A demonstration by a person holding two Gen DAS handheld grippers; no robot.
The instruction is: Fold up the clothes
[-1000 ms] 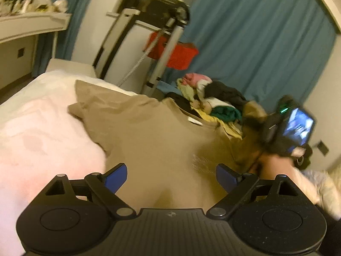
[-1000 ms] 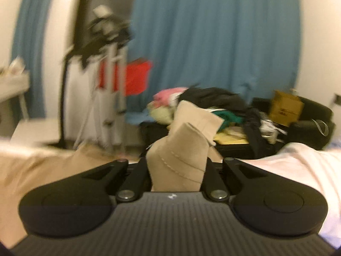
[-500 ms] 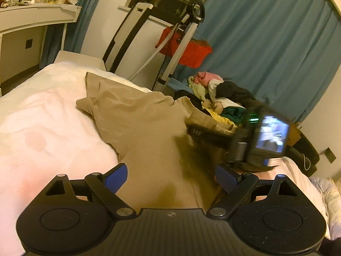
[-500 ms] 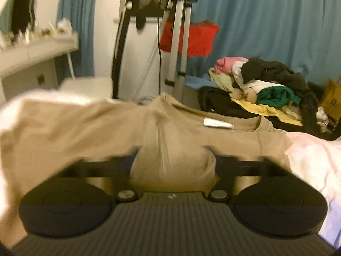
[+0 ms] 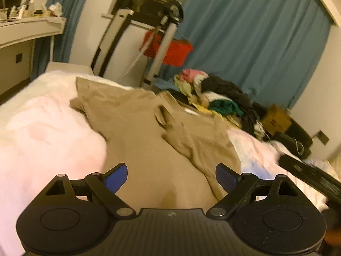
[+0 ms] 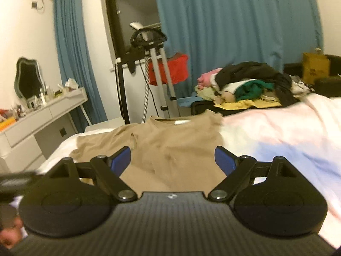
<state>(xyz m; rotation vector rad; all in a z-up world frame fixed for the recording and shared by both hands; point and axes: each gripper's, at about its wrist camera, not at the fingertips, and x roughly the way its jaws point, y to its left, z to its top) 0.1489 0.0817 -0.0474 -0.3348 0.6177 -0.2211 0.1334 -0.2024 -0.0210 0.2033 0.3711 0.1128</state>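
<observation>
A tan T-shirt (image 5: 138,132) lies on the white bed (image 5: 42,128), its right sleeve folded over onto the body. It also shows in the right wrist view (image 6: 177,140), collar with a white label at the far end. My left gripper (image 5: 171,176) is open and empty just above the shirt's near part. My right gripper (image 6: 172,157) is open and empty, hovering over the shirt's near part.
A pile of mixed clothes (image 5: 215,98) lies beyond the bed's far end, also in the right wrist view (image 6: 247,85). A garment steamer stand (image 6: 157,68) with a red item stands behind. A white dresser (image 6: 40,115) is at the left. Blue curtains hang at the back.
My right gripper held the tan sleeve, carried it left across the shirt, let it go and pulled back open. The sleeve now lies on the shirt body. My left gripper stayed open.
</observation>
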